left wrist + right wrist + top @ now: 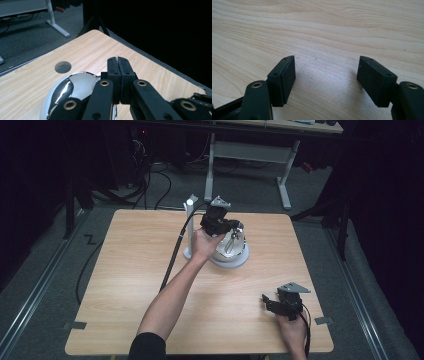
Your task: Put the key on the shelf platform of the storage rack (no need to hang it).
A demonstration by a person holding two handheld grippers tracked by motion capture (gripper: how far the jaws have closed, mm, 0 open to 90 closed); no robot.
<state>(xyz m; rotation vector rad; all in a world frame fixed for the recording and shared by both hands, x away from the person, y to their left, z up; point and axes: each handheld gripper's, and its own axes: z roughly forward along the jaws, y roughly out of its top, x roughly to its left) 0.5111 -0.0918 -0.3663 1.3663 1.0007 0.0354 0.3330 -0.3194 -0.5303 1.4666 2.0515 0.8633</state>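
Left gripper (pixel 227 226): it is up over the shiny bowl (pixel 231 244) at the far middle of the table (pixel 125 285). Its two jaws are pressed flat together with nothing between them. I think the hand is reaching for the bowl or what is in it.

Bowl: it sits on a white round base (pixel 240 261), touching it. Something thin and shiny lies inside; I cannot tell what.

Right gripper (pixel 274 301): it rests low by the near right edge, well apart from the bowl. Its jaws stand wide apart over bare wood, holding nothing. It looks like it is waiting.

In the way: a white post (pixel 190 222) stands just beside the bowl, and a black cable (pixel 172 257) trails across the table.
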